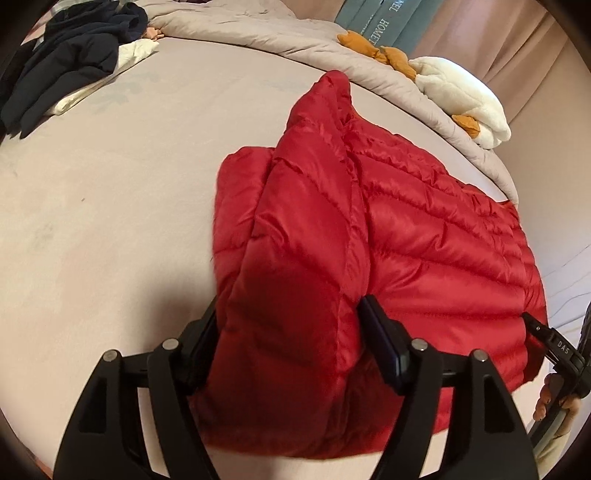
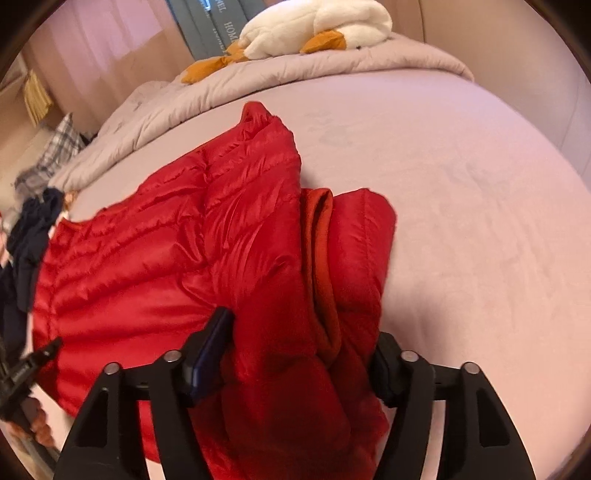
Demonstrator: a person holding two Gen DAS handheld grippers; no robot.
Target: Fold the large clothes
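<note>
Nearest, the left tool (image 1: 288, 332) clamps a thick fold of the red puffer jacket (image 1: 424, 236); the right tool (image 2: 299, 343) pinches another bunched fold. The glossy, quilted jacket lies partly folded on the pink bed (image 1: 110, 206), before a plush duck (image 2: 317, 26).

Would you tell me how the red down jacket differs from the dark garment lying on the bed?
The red down jacket is glossy and quilted; the dark garment is matte navy. The jacket lies partly folded with fabric between both grippers' fingers; the dark garment sits crumpled, untouched, at the far edge. Both rest on the bed.
</note>
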